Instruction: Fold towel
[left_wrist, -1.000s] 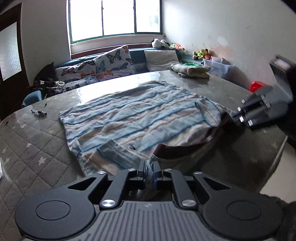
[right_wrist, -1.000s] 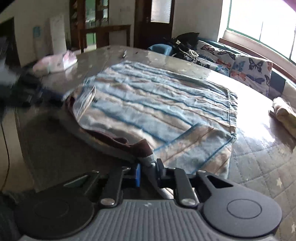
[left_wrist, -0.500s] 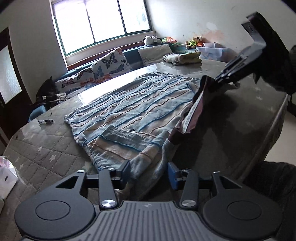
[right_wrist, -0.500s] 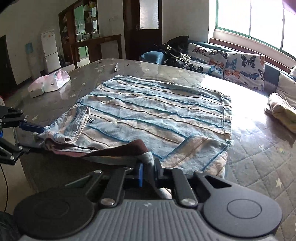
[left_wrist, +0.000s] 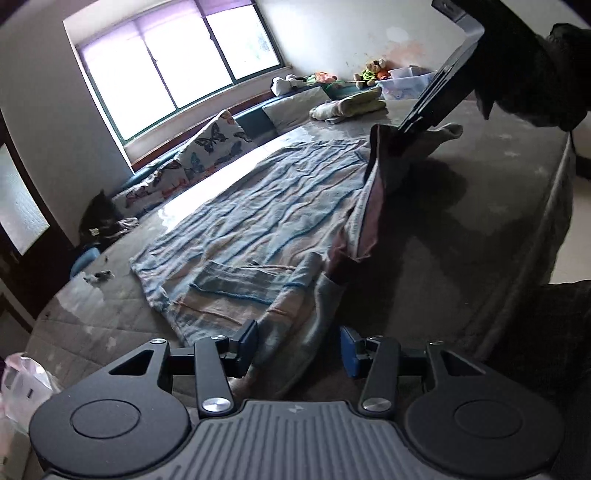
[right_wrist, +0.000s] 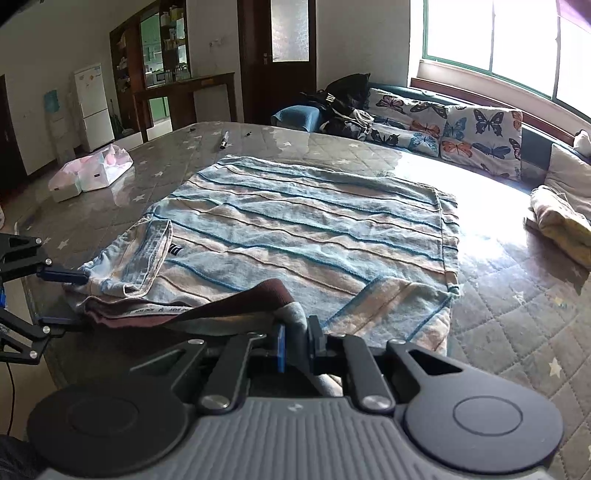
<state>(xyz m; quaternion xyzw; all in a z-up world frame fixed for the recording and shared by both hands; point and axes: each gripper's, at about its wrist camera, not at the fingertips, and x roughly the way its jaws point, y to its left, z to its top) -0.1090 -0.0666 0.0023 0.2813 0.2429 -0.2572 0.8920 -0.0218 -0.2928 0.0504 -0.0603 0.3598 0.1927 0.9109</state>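
Observation:
A blue and beige striped towel (right_wrist: 314, 229) with a brown hem lies spread on the quilted grey table (right_wrist: 517, 314). My right gripper (right_wrist: 297, 338) is shut on the near right corner, which it holds a little above the table. From the left wrist view, the right gripper (left_wrist: 404, 129) hangs at the upper right with the towel (left_wrist: 266, 221) rising to it. My left gripper (left_wrist: 298, 347) is open, and the towel's near left corner lies slack between its fingers. The right wrist view has the left gripper (right_wrist: 74, 298) at the left edge, its fingers apart around that folded-over corner.
A folded yellowish cloth (right_wrist: 561, 221) sits at the table's far right. A pink and white plastic bag (right_wrist: 92, 170) and a pen (right_wrist: 224, 139) lie on the far left part. Butterfly cushions (right_wrist: 461, 133) line the bench behind. The table's front edge (left_wrist: 554, 206) is close by.
My left gripper has opened and let go of its towel corner, which now lies slack. My right gripper has kept its hold and lifted its corner higher.

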